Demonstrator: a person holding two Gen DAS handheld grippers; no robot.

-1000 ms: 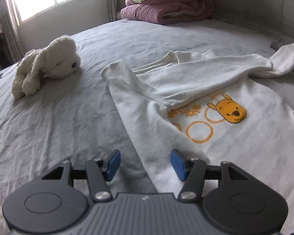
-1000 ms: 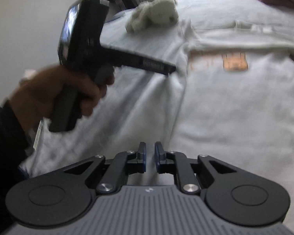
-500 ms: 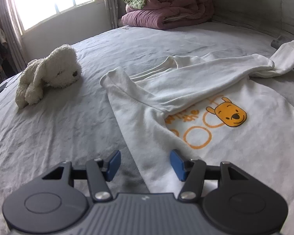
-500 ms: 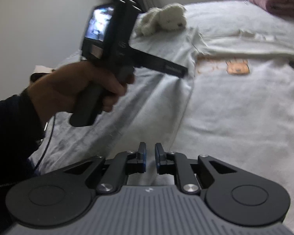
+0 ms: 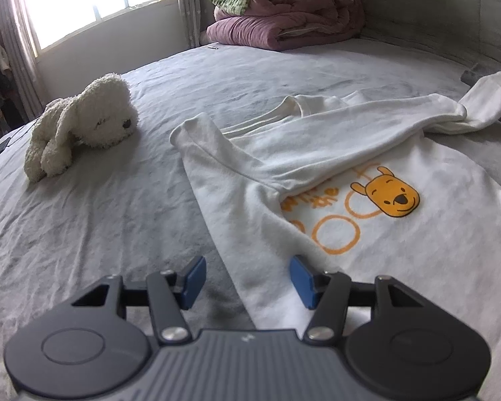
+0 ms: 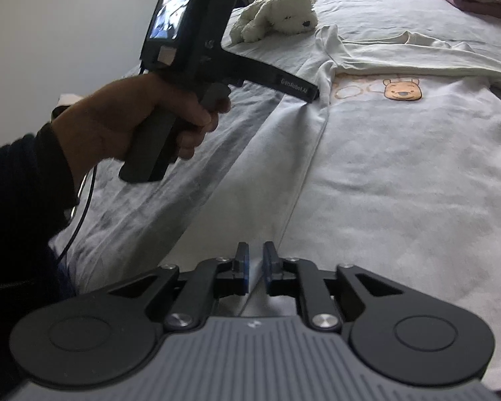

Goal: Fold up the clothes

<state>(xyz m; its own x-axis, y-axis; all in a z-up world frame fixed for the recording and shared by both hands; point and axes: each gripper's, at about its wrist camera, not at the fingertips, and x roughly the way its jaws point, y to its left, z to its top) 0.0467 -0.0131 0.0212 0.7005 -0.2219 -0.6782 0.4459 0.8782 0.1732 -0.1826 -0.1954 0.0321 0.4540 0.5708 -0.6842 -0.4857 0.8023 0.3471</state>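
Left gripper [image 5: 245, 279] hovers low over the bed [image 5: 93, 220], its blue-padded fingers spread wide apart with nothing between them; the left edge of a white sweatshirt [image 5: 367, 234] lies just ahead, running between the fingers. Right gripper [image 6: 254, 267] sits at the garment's near edge, fingers nearly together and clamped on a fold of the white fabric. Ahead and to the right of the left gripper, the sweatshirt lies flat on the grey bed sheet, one long sleeve [image 5: 334, 143] folded across the chest. Below the sleeve sit a yellow bear face [image 5: 392, 197] and orange ring-shaped letters, partly covered and not readable. Far ahead, folded mauve blankets [image 5: 290, 16] are stacked. Ahead and to the left lies a cream plush dog [image 5: 83, 127]. From the right wrist view, a hand [image 6: 143, 117] holds the left gripper's handle, whose arm carries small unclear lettering.
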